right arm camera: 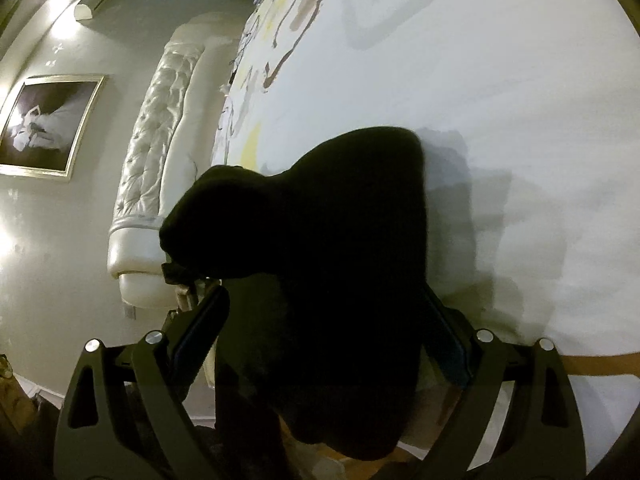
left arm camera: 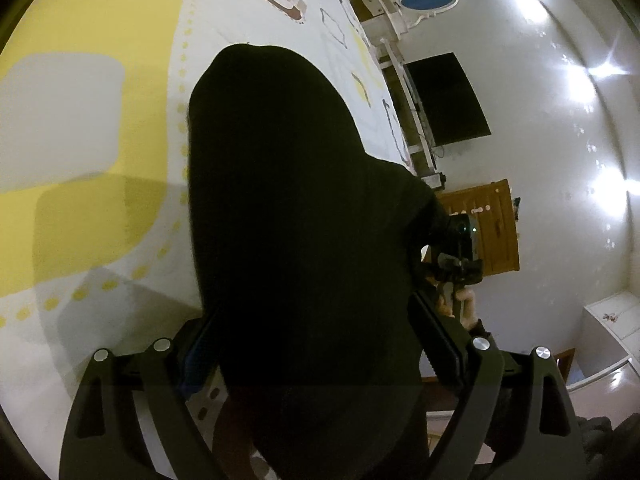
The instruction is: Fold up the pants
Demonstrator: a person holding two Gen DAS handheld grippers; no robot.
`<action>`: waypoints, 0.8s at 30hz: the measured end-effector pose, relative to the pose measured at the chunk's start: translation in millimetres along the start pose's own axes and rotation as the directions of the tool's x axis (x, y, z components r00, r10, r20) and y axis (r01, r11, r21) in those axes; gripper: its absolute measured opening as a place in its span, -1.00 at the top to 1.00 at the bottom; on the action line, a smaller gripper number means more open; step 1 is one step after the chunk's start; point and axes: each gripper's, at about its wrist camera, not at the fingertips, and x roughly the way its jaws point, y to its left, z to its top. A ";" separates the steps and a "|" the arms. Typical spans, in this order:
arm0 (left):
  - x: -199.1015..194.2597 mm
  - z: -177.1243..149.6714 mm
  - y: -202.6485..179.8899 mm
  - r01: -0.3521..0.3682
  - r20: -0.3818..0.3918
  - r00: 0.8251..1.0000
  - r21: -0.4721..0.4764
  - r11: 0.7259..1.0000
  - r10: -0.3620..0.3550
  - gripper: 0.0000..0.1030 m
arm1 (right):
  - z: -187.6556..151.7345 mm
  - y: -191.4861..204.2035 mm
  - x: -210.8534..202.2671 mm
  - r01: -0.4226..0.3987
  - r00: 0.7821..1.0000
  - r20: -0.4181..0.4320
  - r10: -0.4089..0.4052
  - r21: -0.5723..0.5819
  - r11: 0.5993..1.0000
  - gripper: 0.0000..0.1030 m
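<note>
Left wrist view: the left claw (left arm camera: 320,360) stands wide around bunched black pants (left arm camera: 296,208) above the patterned bed sheet (left arm camera: 100,120); pad contact is unclear.

Right wrist view: the right claw (right arm camera: 324,344) likewise straddles the pants (right arm camera: 320,240). Folding looks unfinished; flattening remains.

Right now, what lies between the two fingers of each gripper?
Black pants fill the gap of the left gripper in the left wrist view. The same bundled fabric sits between the right gripper fingers in the right wrist view, above the patterned bedsheet.
</note>
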 end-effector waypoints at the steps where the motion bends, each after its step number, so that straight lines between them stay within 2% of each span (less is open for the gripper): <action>1: 1.4 -0.1 -2.4 0.000 -0.001 1.000 0.003 1.000 0.000 -0.69 | 0.5 0.7 1.4 0.002 1.000 -0.002 -0.002 -0.004 1.000 -0.80; 10: -4.5 -2.4 1.3 0.013 0.007 1.000 0.020 1.000 -0.013 -0.68 | -0.8 0.8 0.5 -0.016 1.000 0.011 0.016 -0.013 1.000 -0.80; 12: -2.7 -2.1 -0.4 -0.018 0.000 1.000 0.041 0.999 0.018 -0.54 | -2.0 2.5 1.1 -0.010 1.000 0.018 0.010 -0.025 1.000 -0.80; 14: -2.2 -2.5 2.1 -0.082 -0.005 0.997 0.062 0.995 0.082 -0.05 | -2.4 5.6 3.0 -0.001 1.000 0.022 0.001 -0.036 0.999 -0.79; 15: -2.6 -2.5 4.9 -0.093 -0.003 0.996 0.058 0.994 0.093 0.06 | -3.0 6.3 2.9 0.006 1.000 0.024 -0.005 -0.040 0.999 -0.77; 16: -5.2 -2.5 10.1 -0.074 0.001 0.997 0.040 0.996 0.074 0.14 | -3.2 6.3 2.8 0.020 1.000 0.023 -0.019 -0.040 0.999 -0.59; 17: -6.9 -2.6 13.9 -0.052 0.007 0.999 0.025 0.998 0.052 0.20 | -3.2 5.8 3.7 0.031 0.999 0.020 -0.031 -0.035 0.999 -0.25; 18: -7.8 -3.0 16.3 -0.041 0.012 0.999 0.020 0.999 0.041 0.23 | -2.6 2.0 5.3 0.048 0.999 0.013 -0.048 -0.016 0.999 -0.07; 20: -7.5 -3.2 15.4 -0.045 0.019 0.999 0.030 0.999 0.045 0.31 | -3.4 -3.5 5.5 0.019 1.000 0.017 -0.019 0.004 1.000 0.11; 24: -7.4 -3.0 13.6 -0.048 0.031 0.998 0.033 0.998 0.047 0.41 | -5.1 -2.9 4.9 0.020 0.999 0.032 -0.020 0.000 1.000 0.18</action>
